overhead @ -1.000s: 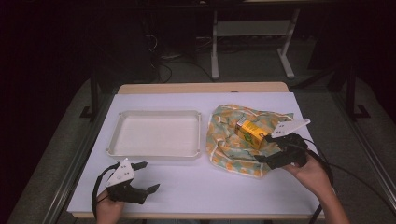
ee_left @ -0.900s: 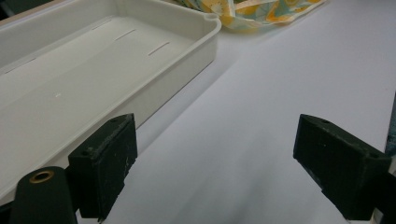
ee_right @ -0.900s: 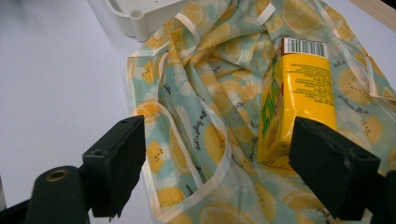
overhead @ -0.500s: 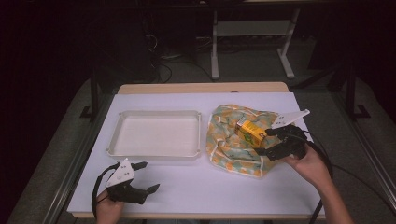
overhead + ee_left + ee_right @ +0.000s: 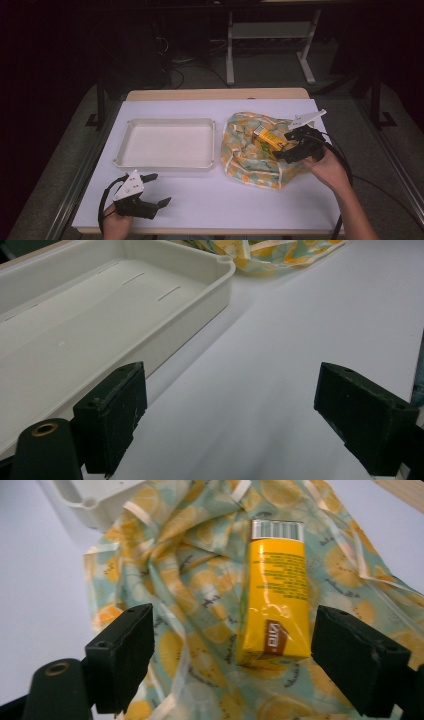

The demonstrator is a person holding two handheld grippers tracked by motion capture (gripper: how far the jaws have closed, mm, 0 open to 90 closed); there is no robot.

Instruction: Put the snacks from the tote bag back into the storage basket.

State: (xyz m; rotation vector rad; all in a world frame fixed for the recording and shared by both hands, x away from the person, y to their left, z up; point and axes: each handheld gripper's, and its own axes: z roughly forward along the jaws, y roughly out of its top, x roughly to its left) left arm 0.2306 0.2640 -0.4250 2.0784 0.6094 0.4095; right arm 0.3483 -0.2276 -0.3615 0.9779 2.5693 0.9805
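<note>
A yellow carton [image 5: 268,140] [image 5: 276,590] lies on a crumpled lemon-print bag [image 5: 252,152] [image 5: 200,595] at the right of the table. My right gripper [image 5: 289,145] [image 5: 232,655] hovers open just above the carton's near end, its jaws wide apart either side of it. A white tray [image 5: 169,144] [image 5: 75,325] sits empty at the left centre. Near the table's front left edge my left gripper [image 5: 156,189] [image 5: 230,425] rests open over bare table beside the tray's front corner, holding nothing.
A white sheet [image 5: 220,200] covers the table, with a wooden strip [image 5: 215,94] along the far edge. Metal frame legs [image 5: 230,45] stand on the dark floor beyond. Cables trail from both grippers.
My right gripper has moved up and away over the bag toward the carton. The left gripper has stayed put.
</note>
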